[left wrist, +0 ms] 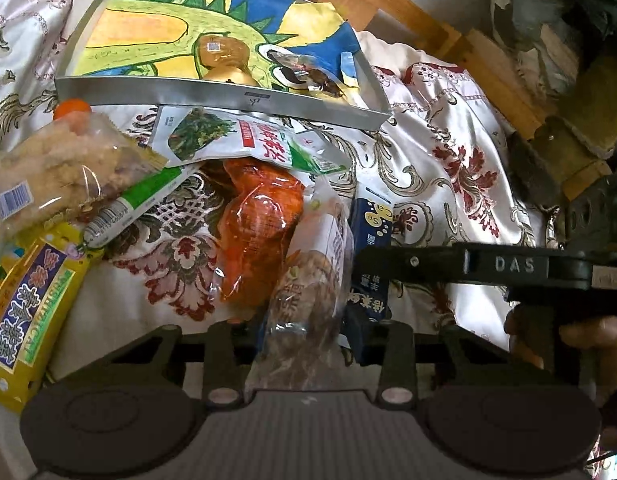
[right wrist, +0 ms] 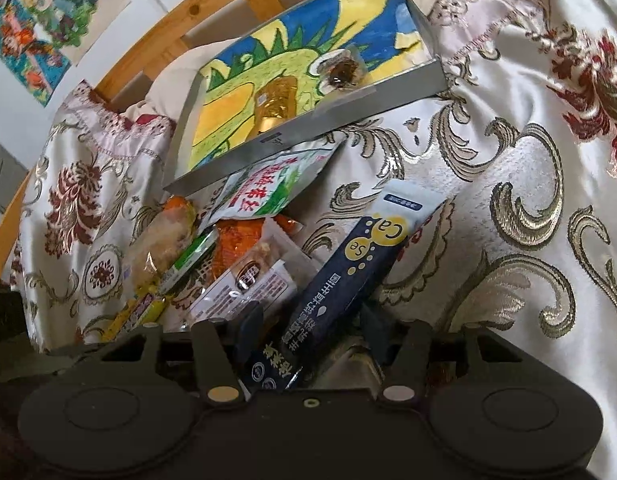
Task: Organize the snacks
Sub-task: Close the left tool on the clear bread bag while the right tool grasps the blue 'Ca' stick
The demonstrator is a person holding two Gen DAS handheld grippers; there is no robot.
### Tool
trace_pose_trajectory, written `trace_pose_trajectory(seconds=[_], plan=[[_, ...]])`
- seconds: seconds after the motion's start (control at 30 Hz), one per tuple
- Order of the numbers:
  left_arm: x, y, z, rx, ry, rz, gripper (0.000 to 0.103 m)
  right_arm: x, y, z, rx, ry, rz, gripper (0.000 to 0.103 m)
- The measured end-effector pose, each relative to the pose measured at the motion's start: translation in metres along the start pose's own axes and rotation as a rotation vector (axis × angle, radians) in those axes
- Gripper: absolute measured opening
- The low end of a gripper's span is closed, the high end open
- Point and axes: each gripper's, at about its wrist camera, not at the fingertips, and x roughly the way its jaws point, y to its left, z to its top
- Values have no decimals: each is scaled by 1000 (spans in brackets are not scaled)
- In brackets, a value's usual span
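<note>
Gripping a clear-wrapped brown snack packet, the left gripper has its jaws closed against the wrapper's sides, the packet standing up between them. Just right of it in the left wrist view is the dark blue stick pack marked "Ca" and "Se" — the right gripper holds that pack by its near end, jaws pressed on it, the pale far end tilted up and away. That gripper's black arm, lettered DAS, crosses the right of the left wrist view, with part of a hand under it.

Snacks lie piled on a floral satin bedspread: an orange packet just left of the brown one, a green-and-white pouch beyond it, a clear bag of pale crumbly pieces at far left, a green-striped stick and a yellow pack at near left.

Farther off sits a shallow silver-walled box lined with a bright crayon drawing — inside it a golden-wrapped item and a clear packet with something dark. A wooden bed frame runs behind.
</note>
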Motion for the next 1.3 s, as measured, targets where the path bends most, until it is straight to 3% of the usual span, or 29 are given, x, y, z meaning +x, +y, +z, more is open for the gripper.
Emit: trace_pose_trajectory(seconds=[0.23,0.37,0.67,0.93,1.07,1.3], plan=[[7,4,3,-58,-39,-20,45,7,-16,6,91,4,12,42],[8,6,5,-65,-50,-27,45,7,-11,6,80,17,-3,42],[-8,-6,2,-32,-67,42,40,2,-5,1,123,60,17,47],[-28,-5,3,-32,-151,68,39,15,-3,5,178,86,12,49],[-30,-4,4,-37,-163,64,39,13,0,-1,162,44,-7,32],[-29,-4,5,-30,-169,65,39,5,7,-6,108,-15,-11,22]])
